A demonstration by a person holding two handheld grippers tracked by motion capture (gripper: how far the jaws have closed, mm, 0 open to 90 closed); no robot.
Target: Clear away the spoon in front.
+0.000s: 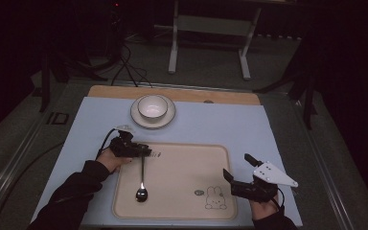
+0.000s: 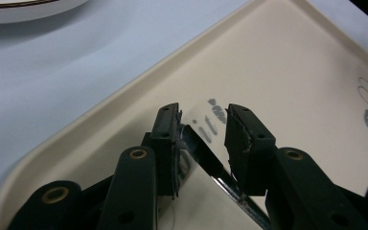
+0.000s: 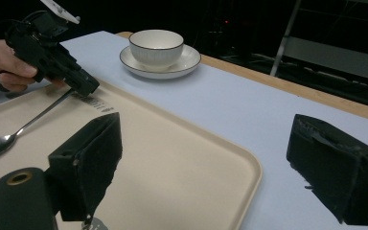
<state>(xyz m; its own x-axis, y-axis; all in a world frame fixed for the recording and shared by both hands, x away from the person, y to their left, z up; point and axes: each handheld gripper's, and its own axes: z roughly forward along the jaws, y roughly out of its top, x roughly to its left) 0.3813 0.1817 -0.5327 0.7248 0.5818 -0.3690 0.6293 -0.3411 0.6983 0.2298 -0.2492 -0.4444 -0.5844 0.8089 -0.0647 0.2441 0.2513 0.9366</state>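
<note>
My left gripper point(image 1: 146, 151) sits at the handle tip of the shiny metal spoon point(image 1: 142, 184), jaws parted, handle between them, touching one pad. Spoon lies on the beige plastic tray point(image 1: 182, 211). My right gripper point(image 1: 237, 167) hangs wide open over the tray's right edge.

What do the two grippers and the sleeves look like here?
Both are black handheld units with pistol-style bodies. Left gripper: two black jaws with brass-coloured pivot rivets and worn black pads, plus a dark cable looping back from the body. Right gripper: same black build, topped by a grey three-cornered plate with small holes. The person wears dark long sleeves.
</note>
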